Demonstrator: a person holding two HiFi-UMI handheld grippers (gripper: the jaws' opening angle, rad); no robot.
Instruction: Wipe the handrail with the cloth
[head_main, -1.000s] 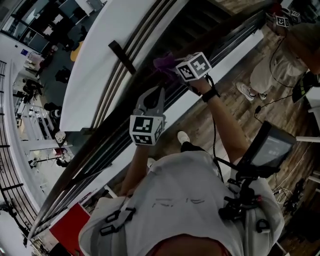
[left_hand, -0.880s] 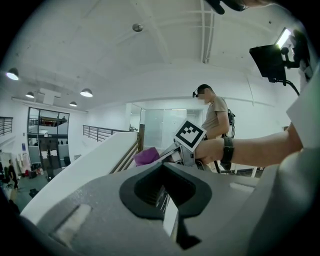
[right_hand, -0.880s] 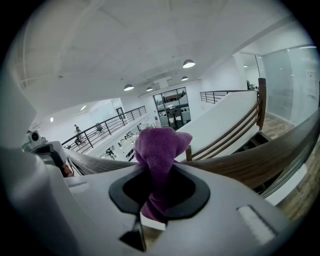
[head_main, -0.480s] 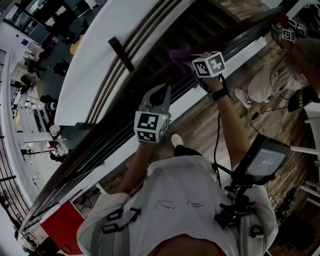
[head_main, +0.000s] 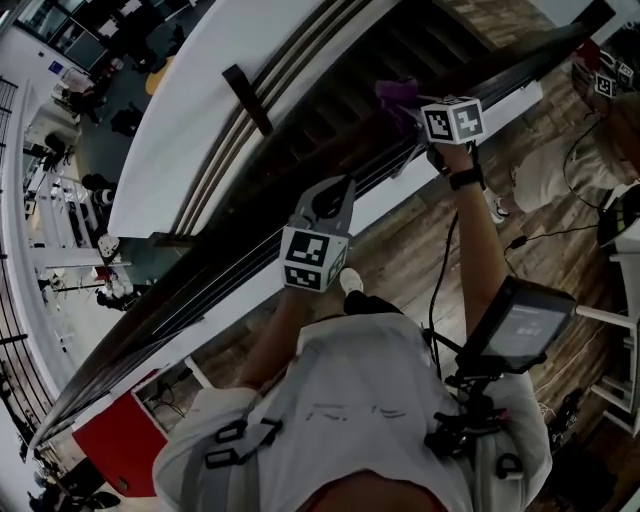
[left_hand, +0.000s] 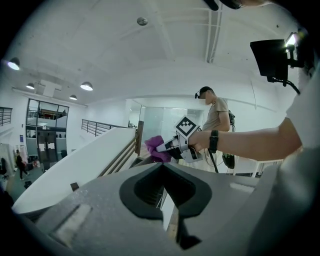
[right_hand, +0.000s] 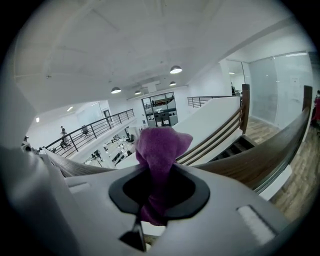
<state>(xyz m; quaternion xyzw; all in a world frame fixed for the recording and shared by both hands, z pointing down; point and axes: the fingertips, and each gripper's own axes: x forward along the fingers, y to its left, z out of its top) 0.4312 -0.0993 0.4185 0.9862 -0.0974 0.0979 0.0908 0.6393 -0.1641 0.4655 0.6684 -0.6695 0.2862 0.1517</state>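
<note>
A dark wooden handrail runs on a slant from lower left to upper right; it shows as a brown band in the right gripper view. My right gripper is far up the rail, shut on a purple cloth that lies against the rail's top. The cloth bulges out between the jaws of my right gripper. My left gripper hovers lower along the rail, jaws together and holding nothing. In the left gripper view, my left gripper points at the cloth.
Beyond the rail lie dark stair treads and a white sloped wall, with an open atrium far below at left. Another person stands on the wood floor at right. A red panel is at lower left, and a monitor rig hangs at my chest.
My right gripper has slid the purple cloth up the rail toward the upper right. The left gripper has followed a little in the same direction, still shut.
</note>
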